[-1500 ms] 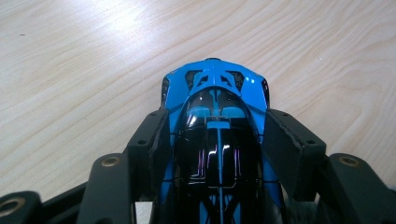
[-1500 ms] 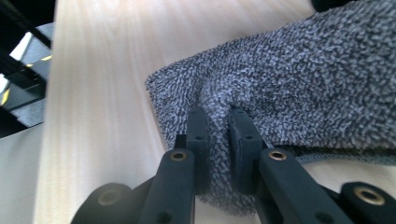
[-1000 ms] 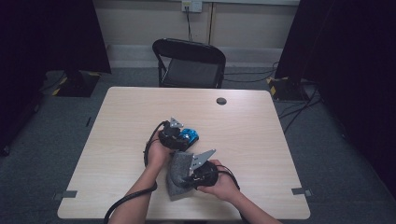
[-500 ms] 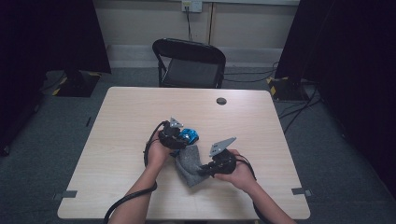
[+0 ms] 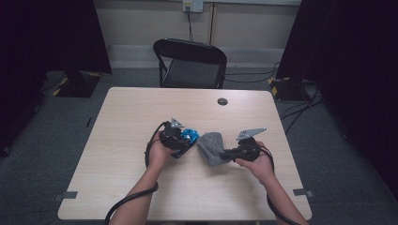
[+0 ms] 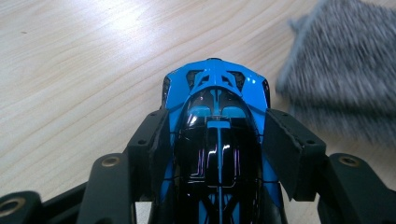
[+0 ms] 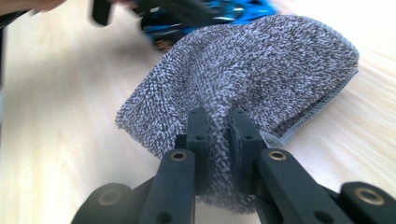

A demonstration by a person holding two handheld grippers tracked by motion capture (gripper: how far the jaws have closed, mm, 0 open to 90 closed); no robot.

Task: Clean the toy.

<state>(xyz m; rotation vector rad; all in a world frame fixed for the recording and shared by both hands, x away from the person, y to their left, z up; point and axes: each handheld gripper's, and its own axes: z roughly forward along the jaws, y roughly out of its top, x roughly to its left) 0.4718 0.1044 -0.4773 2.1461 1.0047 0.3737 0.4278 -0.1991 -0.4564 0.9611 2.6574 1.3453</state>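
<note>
A glossy blue and black toy car (image 6: 217, 140) sits on the wooden table (image 5: 141, 108), and my left gripper (image 6: 215, 135) is shut on its sides. In the high view the toy car (image 5: 189, 136) pokes out of the left gripper (image 5: 184, 139) near the table's middle. A grey fluffy cloth (image 7: 252, 70) hangs bunched from my right gripper (image 7: 217, 122), whose jaws pinch its fabric. Seen from above, the cloth (image 5: 211, 147) lies just right of the car, with the right gripper (image 5: 228, 153) at its right edge. The cloth (image 6: 345, 65) also blurs past the car's right side.
A small dark round disc (image 5: 222, 101) lies near the table's far edge. A black folding chair (image 5: 190, 63) stands behind the table. Cables trail from both grippers over the front edge.
My right gripper has dragged the grey cloth from the table's front middle to the right and slightly away. The left gripper and the car have stayed put.
</note>
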